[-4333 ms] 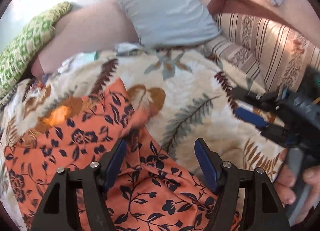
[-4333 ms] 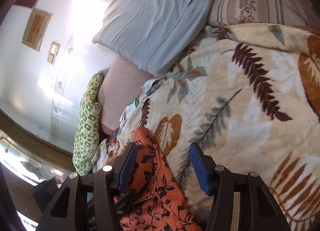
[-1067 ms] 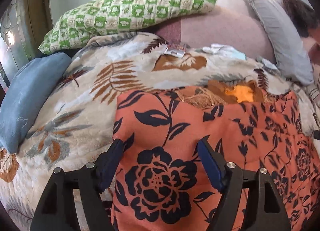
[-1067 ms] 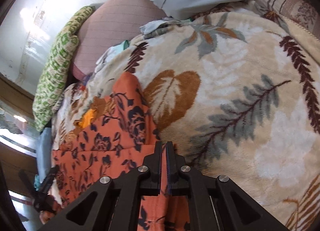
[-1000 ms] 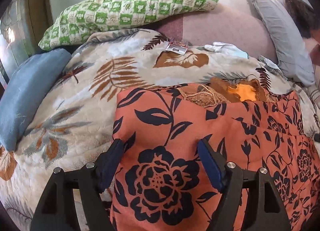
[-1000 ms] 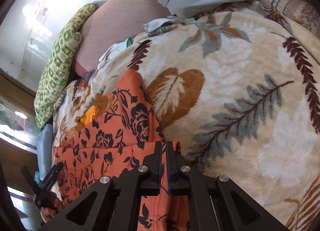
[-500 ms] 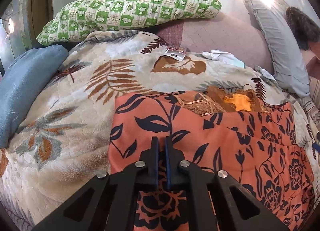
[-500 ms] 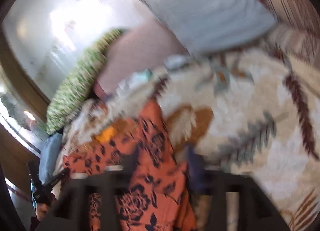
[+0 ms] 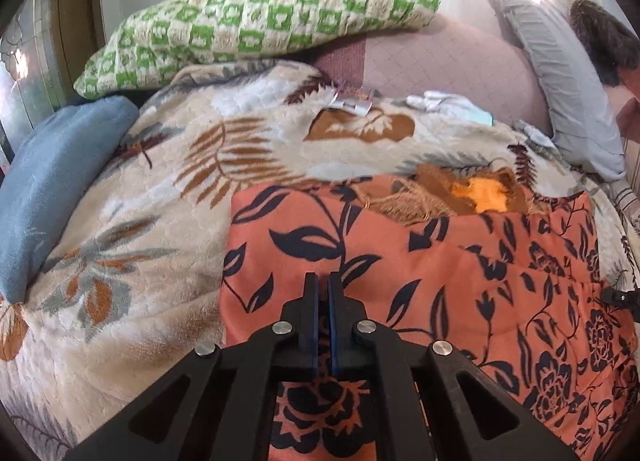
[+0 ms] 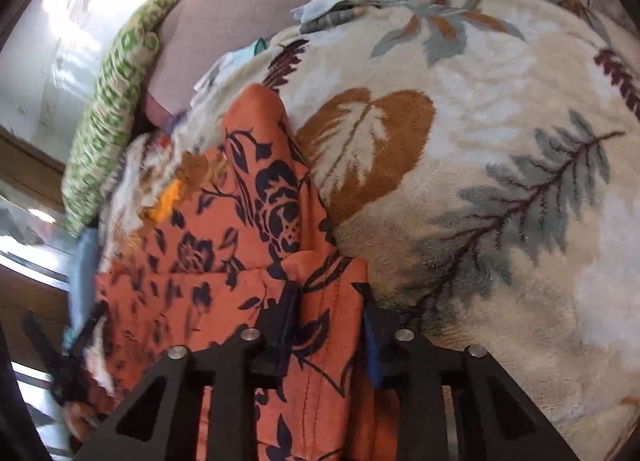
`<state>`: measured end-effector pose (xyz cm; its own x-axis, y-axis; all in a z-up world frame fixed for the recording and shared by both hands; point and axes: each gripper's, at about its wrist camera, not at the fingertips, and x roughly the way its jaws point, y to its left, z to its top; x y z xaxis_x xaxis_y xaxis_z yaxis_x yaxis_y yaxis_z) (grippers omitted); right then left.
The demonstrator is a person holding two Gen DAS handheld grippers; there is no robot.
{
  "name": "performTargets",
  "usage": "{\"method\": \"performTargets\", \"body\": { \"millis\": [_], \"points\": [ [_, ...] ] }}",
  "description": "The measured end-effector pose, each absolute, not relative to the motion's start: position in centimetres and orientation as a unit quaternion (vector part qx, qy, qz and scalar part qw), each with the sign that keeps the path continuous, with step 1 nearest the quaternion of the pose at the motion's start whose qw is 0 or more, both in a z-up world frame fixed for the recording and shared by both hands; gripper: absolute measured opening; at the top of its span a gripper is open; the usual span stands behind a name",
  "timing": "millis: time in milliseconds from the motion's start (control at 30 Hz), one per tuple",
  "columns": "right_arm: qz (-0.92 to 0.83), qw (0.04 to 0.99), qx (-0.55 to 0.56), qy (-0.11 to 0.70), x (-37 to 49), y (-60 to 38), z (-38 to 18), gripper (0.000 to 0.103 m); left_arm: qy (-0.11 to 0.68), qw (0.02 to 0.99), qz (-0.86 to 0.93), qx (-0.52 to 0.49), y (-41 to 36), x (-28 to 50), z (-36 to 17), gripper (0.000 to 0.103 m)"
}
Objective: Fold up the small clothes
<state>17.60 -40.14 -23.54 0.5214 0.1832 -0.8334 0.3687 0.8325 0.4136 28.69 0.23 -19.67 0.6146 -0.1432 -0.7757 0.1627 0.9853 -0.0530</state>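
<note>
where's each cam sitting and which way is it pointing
Left wrist: rides the left gripper, aimed down at the orange garment; jaws shut on its near edge.
Right wrist: rides the right gripper, aimed down at the garment's hem; jaws closing round a fold.
Shared: garment, blanket, green pillow.

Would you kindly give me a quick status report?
Left gripper shut on orange garment. Right gripper closing around its hem. Nothing obstructing on blanket.
</note>
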Motion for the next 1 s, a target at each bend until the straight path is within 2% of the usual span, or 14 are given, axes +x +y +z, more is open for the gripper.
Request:
{"method": "performTargets", "body": {
  "millis": [100, 367, 567, 700, 800, 1000],
  "points": [
    [-0.06, 0.854, 0.25, 0.453, 17.1, -39.2, -21.1, 0.015, 0.432, 0.899, -0.074, 0.004, 0.7, 28.7, -19.8, 0.003],
    [-0.028, 0.916, 0.164, 0.366, 17.5, -36.0, -15.9, 0.014, 0.433, 0.901, -0.004, 0.019, 2.6, 28.5, -20.1, 0.003],
    [-0.025, 0.903, 0.13, 0.408, 22.9, -35.3, -19.2, 0.014, 0.428, 0.902, 0.028, 0.054, 3.3, 28.0, -20.3, 0.003],
    [-0.061, 0.863, 0.187, 0.465, 23.8, -38.6, -23.0, 0.015, 0.442, 0.894, 0.039, 0.066, 4.2, 28.0, -21.0, 0.003],
    [-0.058, 0.863, 0.189, 0.465, 22.6, -38.9, -21.7, 0.017, 0.459, 0.886, 0.046, 0.045, 5.1, 28.2, -21.2, 0.003],
    [-0.076, 0.893, 0.188, 0.401, 18.6, -38.7, -17.4, 0.018, 0.397, 0.916, 0.013, 0.048, 4.3, 25.5, -17.9, 0.003]
  ]
}}
